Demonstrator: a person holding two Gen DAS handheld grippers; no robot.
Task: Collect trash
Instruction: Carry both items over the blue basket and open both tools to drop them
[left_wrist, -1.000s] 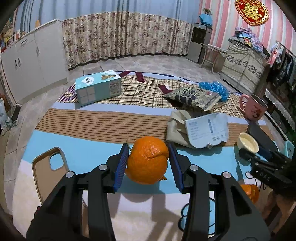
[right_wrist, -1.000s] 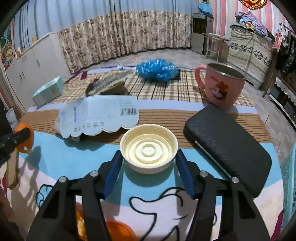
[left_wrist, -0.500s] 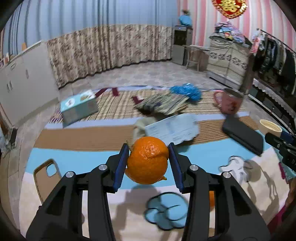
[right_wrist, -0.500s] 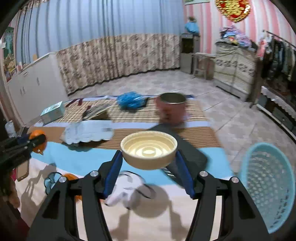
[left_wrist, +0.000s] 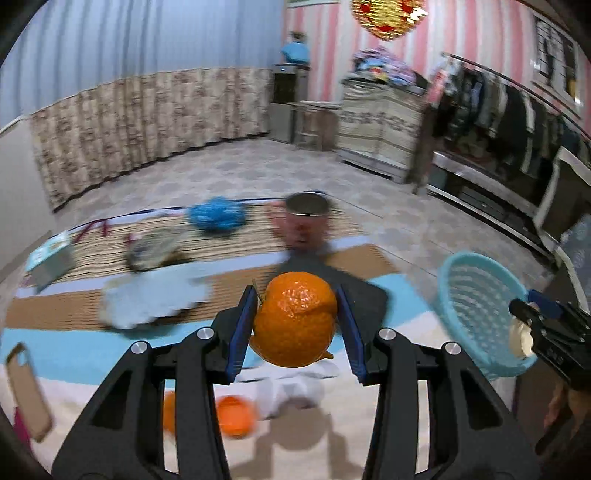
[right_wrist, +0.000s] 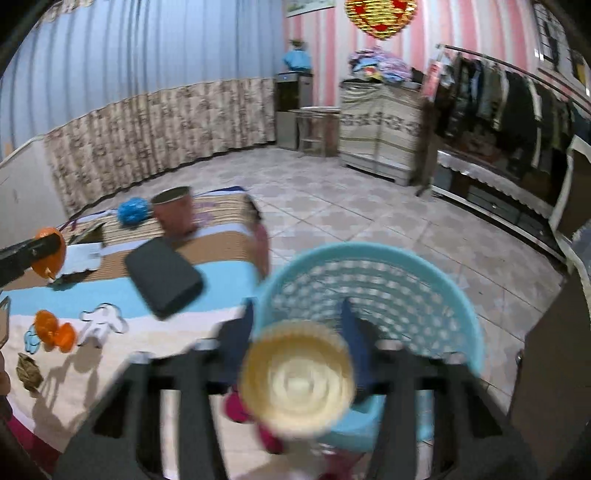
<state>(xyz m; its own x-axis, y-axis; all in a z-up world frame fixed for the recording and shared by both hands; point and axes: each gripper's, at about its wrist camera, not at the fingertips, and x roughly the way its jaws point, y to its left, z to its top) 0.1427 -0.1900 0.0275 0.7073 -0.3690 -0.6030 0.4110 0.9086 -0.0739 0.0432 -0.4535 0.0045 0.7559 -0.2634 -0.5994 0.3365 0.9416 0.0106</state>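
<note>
Left gripper (left_wrist: 295, 325): clamped on an orange peel shell (left_wrist: 294, 319), blue pads pressed to both of its sides, carried clear above the cartoon-print tablecloth (left_wrist: 92, 354).

Right gripper (right_wrist: 295, 343): grasping a cream plastic lid (right_wrist: 297, 374) across its rim, though blur softens the fingers; held at the near rim of the light-blue mesh basket (right_wrist: 373, 295), which stands on the floor just past the table edge.

Basket seen from left gripper: ahead and well to its right, off the table edge, with the right gripper's tip over its near side.

Risk, lid: judged, it hangs over the near rim and not the middle of the opening, so letting go here could bounce it off the rim onto the tiles.

Risk, peel: a hollow skin gives under a squeeze; a fast swing could let it slip or fold out of the pads.

Risk, crowding: both tools head for one opening, so the left could knock the right if it arrives before that one clears.

Pose, left: pointing level across the table, fingers forward, load above the black wallet (left_wrist: 354, 291).

Pose, right: tilted down toward the basket.

Still on the table: more orange peel pieces (left_wrist: 229, 415) below the left gripper, a pink mug (right_wrist: 173, 214) and blue crumpled plastic (left_wrist: 216, 216) farther off.
</note>
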